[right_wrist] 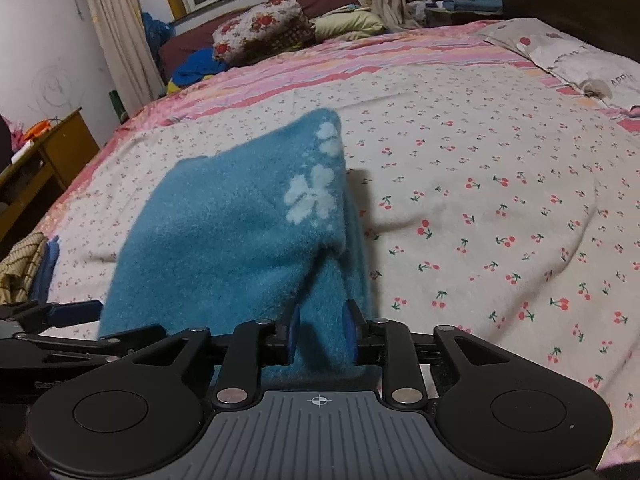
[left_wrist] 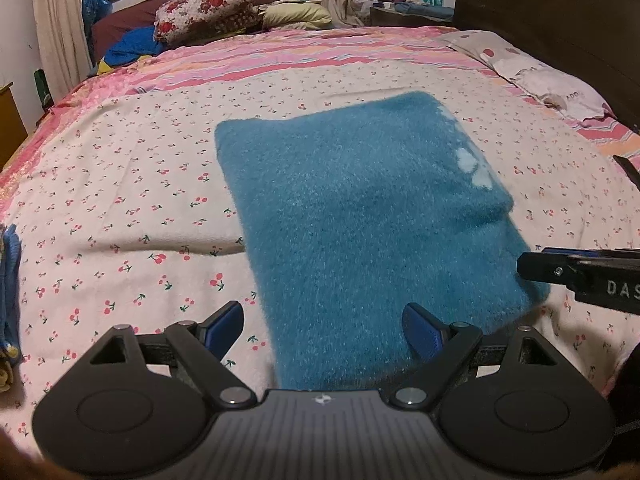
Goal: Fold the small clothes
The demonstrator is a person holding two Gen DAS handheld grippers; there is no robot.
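While the blue fleece garment (left_wrist: 372, 216) lies folded near the middle of the bed (left_wrist: 132, 184), we have our left claw (left_wrist: 322, 330) spread wide and holding nothing, one pad (left_wrist: 420, 330) over the garment's near edge and the other over bare sheet; our right claw (right_wrist: 322, 330) is narrow but parted, with a raised fold of the fleece standing between its pads (right_wrist: 295, 330), and we cannot tell for sure whether they press it, though they look just clear of it. The main risk, as we judge it, is that this lifted right-hand corner, the one with the pale paw prints (right_wrist: 316, 196), slumps or springs open as we draw away, since thick fleece resists a crease; a pad snagging the pile would drag the top layer askew and spoil the square outline. The left edge looks straight and flat; the right edge is bulkier, with layers showing. Room is generous: open cherry-print sheet lies to the right and far side, a pillow (right_wrist: 580, 64) sits well apart at the far right, and a small pile of other clothes (right_wrist: 24, 264) rests at the left edge of the bed, near enough that we should not sweep leftward.
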